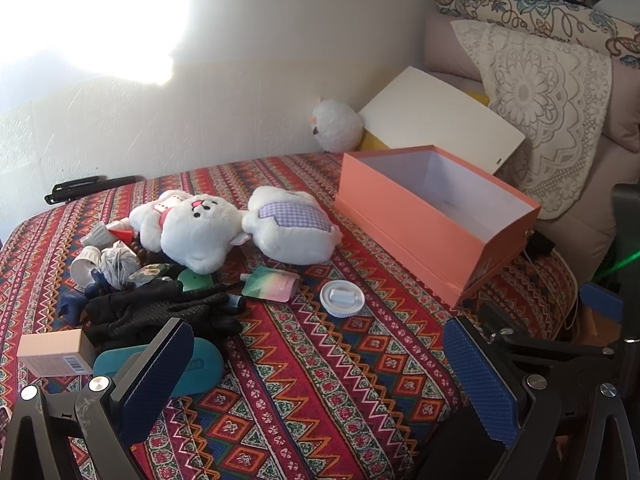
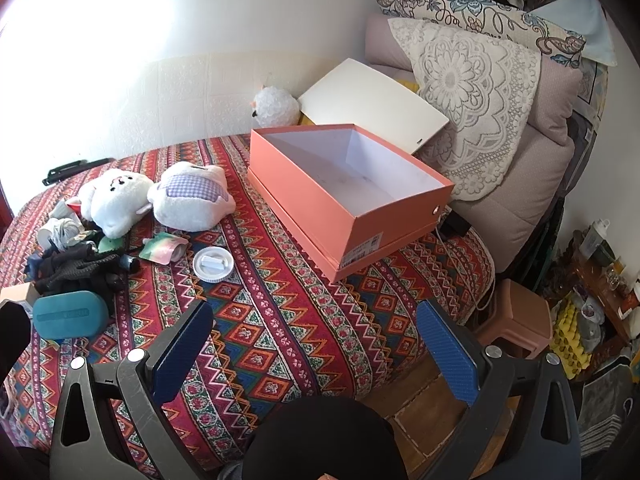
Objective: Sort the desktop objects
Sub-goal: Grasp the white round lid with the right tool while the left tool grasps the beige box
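Both wrist cameras hover near the table's front edge, facing twelve o'clock; both share the orange box [image 1: 436, 220] [image 2: 344, 192] toward one o'clock and the plush toys [image 1: 232, 228] [image 2: 156, 196] toward eleven.

White wall [image 2: 280, 20], glaring light, cushioned sofa [image 2: 532, 184].

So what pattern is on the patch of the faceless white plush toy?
A lilac and white gingham check on the patch, clearest in the left wrist view.

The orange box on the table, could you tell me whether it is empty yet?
Empty: the orange box shows only its bare white floor.
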The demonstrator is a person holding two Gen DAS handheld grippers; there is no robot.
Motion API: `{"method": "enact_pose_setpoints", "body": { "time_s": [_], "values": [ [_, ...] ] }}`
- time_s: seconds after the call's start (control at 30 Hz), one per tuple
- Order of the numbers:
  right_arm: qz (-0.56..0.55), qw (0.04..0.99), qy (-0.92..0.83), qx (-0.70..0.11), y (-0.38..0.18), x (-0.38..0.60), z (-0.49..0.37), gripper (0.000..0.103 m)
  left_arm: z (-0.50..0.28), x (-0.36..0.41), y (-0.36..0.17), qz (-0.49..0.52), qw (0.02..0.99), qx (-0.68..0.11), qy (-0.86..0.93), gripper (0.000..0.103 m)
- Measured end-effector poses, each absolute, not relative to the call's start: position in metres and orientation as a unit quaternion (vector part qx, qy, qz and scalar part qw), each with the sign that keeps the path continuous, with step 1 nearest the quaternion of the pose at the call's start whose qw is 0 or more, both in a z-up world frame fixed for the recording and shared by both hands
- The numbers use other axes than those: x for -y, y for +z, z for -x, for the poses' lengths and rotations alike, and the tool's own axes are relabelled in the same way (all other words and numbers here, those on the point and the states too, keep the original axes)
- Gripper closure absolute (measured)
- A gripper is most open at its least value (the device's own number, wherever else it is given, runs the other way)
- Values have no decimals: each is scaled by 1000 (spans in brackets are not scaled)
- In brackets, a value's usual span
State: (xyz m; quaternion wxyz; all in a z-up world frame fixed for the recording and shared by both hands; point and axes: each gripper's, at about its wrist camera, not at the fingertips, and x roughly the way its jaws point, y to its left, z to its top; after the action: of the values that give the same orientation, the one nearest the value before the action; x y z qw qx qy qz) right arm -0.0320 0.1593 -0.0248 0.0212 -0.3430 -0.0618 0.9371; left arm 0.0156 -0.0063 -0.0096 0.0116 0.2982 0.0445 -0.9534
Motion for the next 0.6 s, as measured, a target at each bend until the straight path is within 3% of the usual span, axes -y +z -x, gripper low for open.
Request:
{"method": "enact_pose_setpoints", "body": {
  "time_s": [0.23,0.6],
  "values": [
    [279,-23,958,69,-25,-150,32,0,-1,41,-43,-336,68,-73,-936,0],
    [338,-108,933,64,-71,-99,82,0,21,114,-106,-396,159,-112,-897,0]
  ]
}}
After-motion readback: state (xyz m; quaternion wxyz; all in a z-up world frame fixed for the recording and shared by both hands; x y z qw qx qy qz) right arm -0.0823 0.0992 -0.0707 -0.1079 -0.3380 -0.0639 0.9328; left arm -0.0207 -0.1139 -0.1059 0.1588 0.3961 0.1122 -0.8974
